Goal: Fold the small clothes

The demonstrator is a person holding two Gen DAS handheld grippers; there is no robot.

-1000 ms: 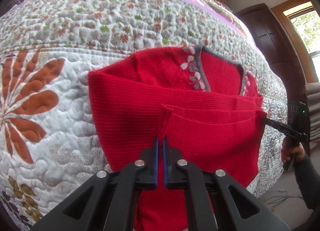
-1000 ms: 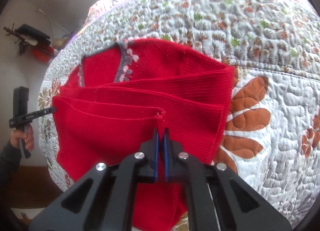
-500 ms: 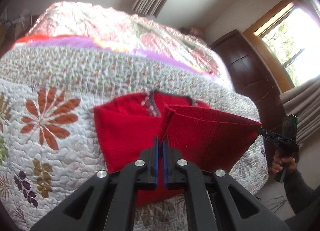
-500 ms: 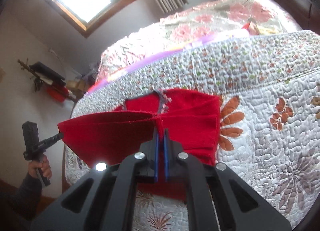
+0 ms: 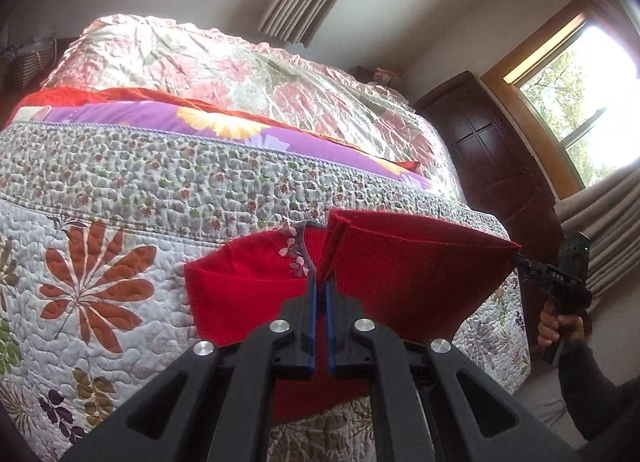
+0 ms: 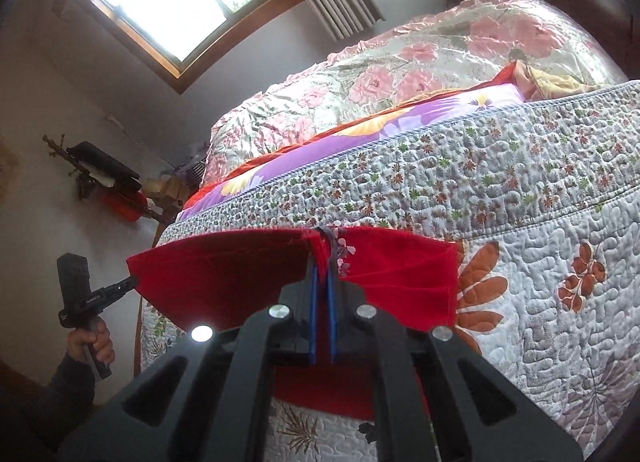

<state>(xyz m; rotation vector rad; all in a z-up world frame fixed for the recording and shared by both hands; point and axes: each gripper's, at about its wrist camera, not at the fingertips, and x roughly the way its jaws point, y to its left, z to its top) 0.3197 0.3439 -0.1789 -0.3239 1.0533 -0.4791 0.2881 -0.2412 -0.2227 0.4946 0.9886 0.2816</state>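
- Left wrist view is showing my left claw [image 5: 320, 286] pinching one corner of the red sweater's [image 5: 408, 274] raised hem, its blue pads nearly together with only knit between them.
- Right wrist view is showing my right claw [image 6: 322, 278] gripping the hem's other corner in the same way, pads almost closed on the fabric.
- Between the two claws the hem is stretching taut in the air, while the collar end is lying on the quilted bed [image 5: 120, 262] near its foot edge.
- I am judging the sweater to be soft, light and limp; it is sagging wherever I am not supporting it.
- Corners of the hem are looking like the best hold, since they are keeping the edge straight.
- Ribbed knit should be gripping the pads well, though a shallow pinch could slip.
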